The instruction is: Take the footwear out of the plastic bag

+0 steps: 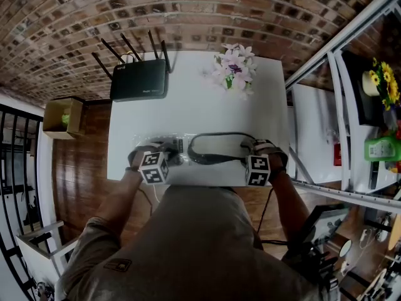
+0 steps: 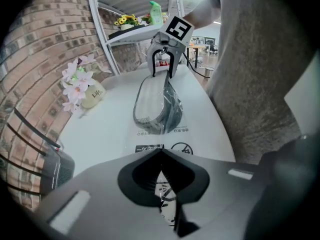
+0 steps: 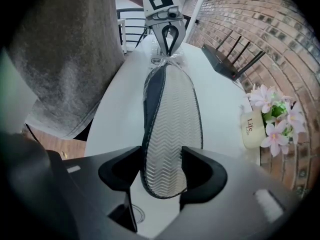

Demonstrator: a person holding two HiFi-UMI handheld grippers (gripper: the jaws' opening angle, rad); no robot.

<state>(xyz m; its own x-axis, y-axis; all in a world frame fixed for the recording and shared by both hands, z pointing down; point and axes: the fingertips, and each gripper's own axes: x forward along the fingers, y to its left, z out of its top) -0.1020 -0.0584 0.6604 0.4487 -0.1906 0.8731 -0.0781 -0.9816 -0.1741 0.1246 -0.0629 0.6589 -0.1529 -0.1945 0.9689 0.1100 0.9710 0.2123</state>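
With the right gripper point(image 3: 161, 155) nearest, its jaws half-wide and clamped across the sole of the footwear point(image 3: 170, 116) lying bagged on the table point(image 3: 222, 109), and the left gripper point(image 3: 168, 48) beyond, jaws pressed together on the plastic bag point(image 3: 169, 63) end, the grasping step looks done and the next move is probably to draw the two apart.

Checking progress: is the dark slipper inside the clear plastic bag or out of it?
Inside: the clear plastic bag encloses the dark slipper, and the left gripper pinches the bag's gathered end beyond it.

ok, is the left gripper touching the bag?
Touching. Left gripper view: the left gripper has its jaws shut, pinching the clear bag between them.
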